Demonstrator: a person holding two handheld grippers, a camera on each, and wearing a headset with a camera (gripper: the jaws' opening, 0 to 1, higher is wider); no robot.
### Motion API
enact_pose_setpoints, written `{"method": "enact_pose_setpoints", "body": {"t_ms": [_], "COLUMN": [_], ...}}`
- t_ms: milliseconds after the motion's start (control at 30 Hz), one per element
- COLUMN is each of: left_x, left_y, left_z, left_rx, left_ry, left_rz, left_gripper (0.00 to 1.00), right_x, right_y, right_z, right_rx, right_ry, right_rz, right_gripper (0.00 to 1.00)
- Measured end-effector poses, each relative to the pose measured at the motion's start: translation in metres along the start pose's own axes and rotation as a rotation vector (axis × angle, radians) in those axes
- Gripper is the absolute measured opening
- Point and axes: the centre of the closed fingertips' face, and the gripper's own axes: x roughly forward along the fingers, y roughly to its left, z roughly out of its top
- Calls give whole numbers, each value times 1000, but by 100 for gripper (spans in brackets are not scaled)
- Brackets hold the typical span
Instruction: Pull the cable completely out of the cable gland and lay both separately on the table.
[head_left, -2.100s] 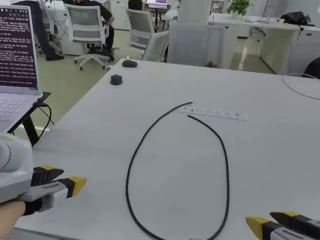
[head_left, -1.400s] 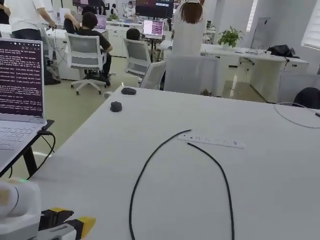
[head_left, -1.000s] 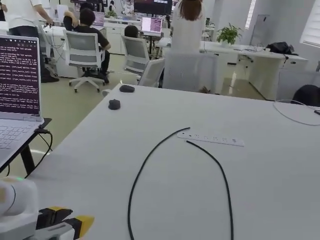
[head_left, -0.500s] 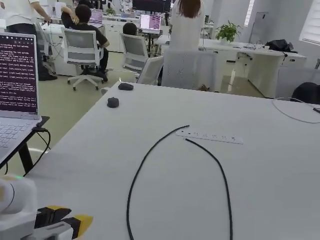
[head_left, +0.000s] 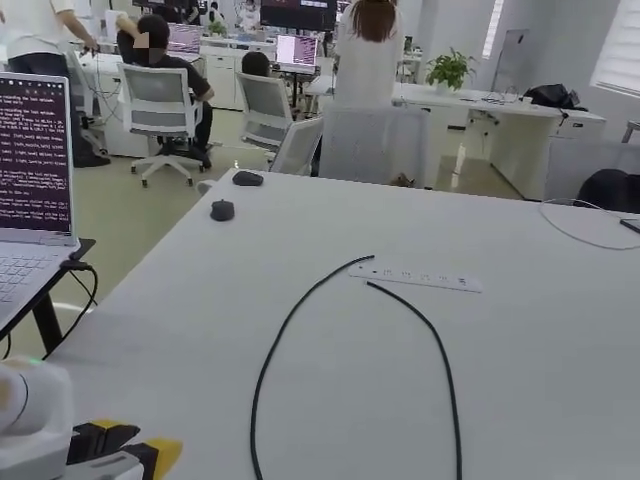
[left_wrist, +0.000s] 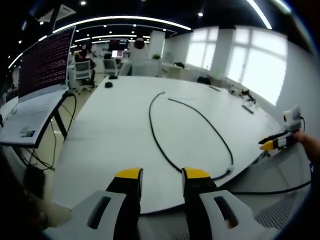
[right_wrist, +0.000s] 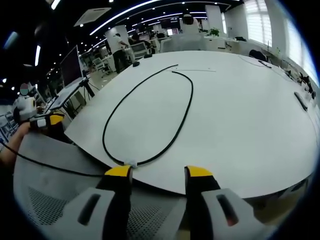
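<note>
Left tongs: your left gripper (left_wrist: 162, 175) hangs off the table's (head_left: 560, 380) near edge, jaws parted, nothing between them.
Right tongs: your right gripper (right_wrist: 159, 172) is likewise parted and empty, off the same edge.
Cable: the black cable (head_left: 449, 385) lies in a flat loop, both ends by the power strip (head_left: 415, 277).
Gland: the cable gland (right_wrist: 129, 163) is a small pale piece on the cable's near bend; it is too small for detail.
</note>
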Motion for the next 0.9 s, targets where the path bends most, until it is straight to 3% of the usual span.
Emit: {"method": "enact_pose_setpoints", "body": {"t_ms": [67,167,400,567,700,767,800,867,900], "left_x": [0,0,1,1,4,5,6,10,12], "left_y": [0,-3,-1,-3,-16,-19,-22,-29,-39], "left_z": [0,-2,-4,-6,-9,-12,-11,-6,-3], "left_rx": [6,8,6,29,158,297,396,485,535], "left_ry": [0,13,25,39,103,170,196,214,227], "left_rz": [5,-8,1,-7,-58,-61,-60,-73,-104], "left_gripper": [37,34,37,38,39,38,38,38,38], "right_x": [1,1,3,3,4,4,4,3,3], "right_y": [2,4,9,11,12,12,11,12,12], "right_z": [-2,-3,-9,-8,-6,-6,-7,-7,-6], "right_rx": [-4,-8,-24,-26,-35,-40,-41,-39,-39], "right_ry": [12,21,57,53,46,46,46,44,42], "right_rz": [12,21,52,64,72,72,72,75,75], "right_gripper": [43,43,41,40,38,38,38,38,38]}}
